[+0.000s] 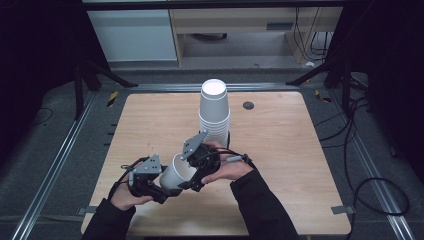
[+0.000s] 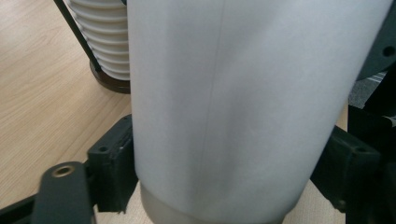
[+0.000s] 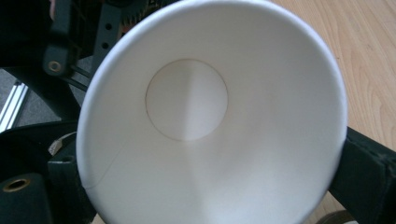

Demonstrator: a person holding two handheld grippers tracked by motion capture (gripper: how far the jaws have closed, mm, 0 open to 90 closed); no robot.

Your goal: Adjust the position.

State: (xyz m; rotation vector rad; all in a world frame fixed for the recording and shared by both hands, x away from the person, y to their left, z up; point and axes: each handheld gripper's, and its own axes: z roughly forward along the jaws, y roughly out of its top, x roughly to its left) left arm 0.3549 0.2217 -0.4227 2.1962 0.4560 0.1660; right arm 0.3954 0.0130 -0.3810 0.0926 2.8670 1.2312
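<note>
Cup point(image 2: 233, 107) top cut off; stack point(image 2: 105, 42) partly behind it

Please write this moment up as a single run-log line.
left gripper: shut on white paper cup | right gripper: at cup rim, grip unclear | cup: tilted, off wooden table | stack of white paper cups: upright behind

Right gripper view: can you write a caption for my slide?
Looking straight into an empty white paper cup, held between black jaws above the wooden table.
</note>
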